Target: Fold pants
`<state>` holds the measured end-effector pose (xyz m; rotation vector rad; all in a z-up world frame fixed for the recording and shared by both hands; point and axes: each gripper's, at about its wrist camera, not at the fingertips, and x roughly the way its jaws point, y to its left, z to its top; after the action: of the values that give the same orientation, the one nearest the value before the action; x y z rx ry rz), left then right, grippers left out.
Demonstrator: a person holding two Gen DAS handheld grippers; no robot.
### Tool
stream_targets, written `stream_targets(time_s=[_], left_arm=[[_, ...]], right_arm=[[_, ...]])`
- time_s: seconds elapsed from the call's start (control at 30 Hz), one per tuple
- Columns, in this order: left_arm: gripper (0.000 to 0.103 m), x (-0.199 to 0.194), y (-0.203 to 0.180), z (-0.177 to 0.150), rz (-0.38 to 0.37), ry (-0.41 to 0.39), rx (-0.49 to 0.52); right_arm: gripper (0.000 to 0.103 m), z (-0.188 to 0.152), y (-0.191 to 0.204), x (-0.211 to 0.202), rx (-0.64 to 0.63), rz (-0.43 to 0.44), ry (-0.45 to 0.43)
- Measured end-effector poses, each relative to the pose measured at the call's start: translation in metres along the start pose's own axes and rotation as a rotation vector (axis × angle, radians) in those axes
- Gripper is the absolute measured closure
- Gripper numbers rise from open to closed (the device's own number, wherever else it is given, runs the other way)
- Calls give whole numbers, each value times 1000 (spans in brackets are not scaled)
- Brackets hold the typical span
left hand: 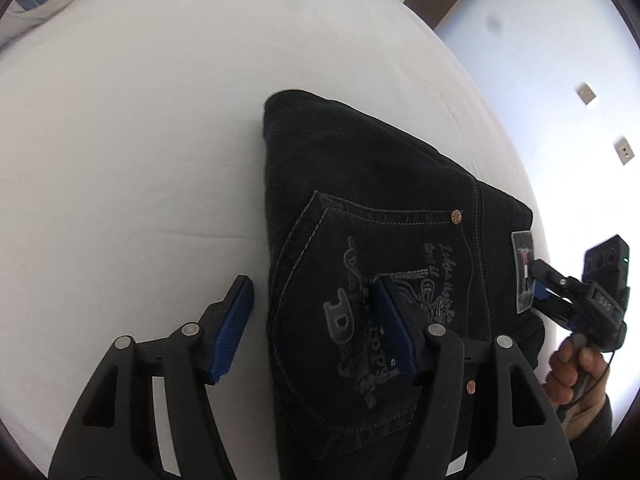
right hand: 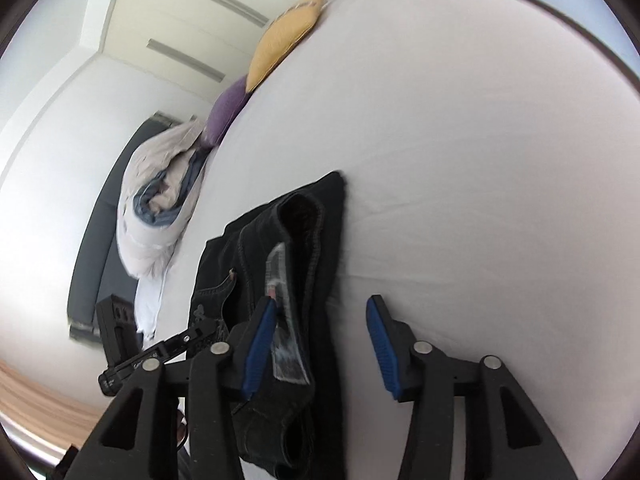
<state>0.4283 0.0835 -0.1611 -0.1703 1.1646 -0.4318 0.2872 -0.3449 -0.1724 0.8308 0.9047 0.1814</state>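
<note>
The pants (left hand: 372, 216), dark denim, lie folded into a thick block on the bed (left hand: 132, 128), close to its near edge, back pocket up and the waistband end with its patch toward the right gripper. Their long axis runs from that waistband away across the sheet toward the far folded corner.

The left gripper (left hand: 316, 324) hangs just above the pocket side, jaws spread about half wide with nothing between the blue pads (left hand: 232, 328); one finger is over the embroidered pocket, the other over bare sheet beside the pants' left edge. The right gripper (right hand: 324, 344) is at the waistband end, also about half open and empty; in its own view its left pad lies against or just over the patch, its right pad over sheet, so the stacked edge sits partly between the fingers. No pad presses cloth.

Both grippers are near, the right one at the band, the left at the side. By my reading the fold looks nearly or fully done.

At the bed's far end lie a yellow pillow (right hand: 284, 36), a purple pillow (right hand: 226, 112) and a rumpled duvet (right hand: 156, 200), all well apart. Nothing blocks either gripper.
</note>
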Motion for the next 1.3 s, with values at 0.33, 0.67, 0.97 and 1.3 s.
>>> stream_targets(time_s=[0.33, 0.67, 0.97, 1.3], left_arm=[[0, -128, -88, -45, 313, -572, 165], [0, -307, -134, -155, 411, -1044, 188], [0, -435, -189, -161, 422, -1147, 366], [0, -455, -208, -164, 293, -954, 408]], right_arm=[[12, -63, 48, -113, -154, -235, -288], [0, -86, 163, -246, -413, -374, -772], [0, -125, 261, -354, -669, -432, -1182], [0, -118, 288, -334, -733, -456, -1037]])
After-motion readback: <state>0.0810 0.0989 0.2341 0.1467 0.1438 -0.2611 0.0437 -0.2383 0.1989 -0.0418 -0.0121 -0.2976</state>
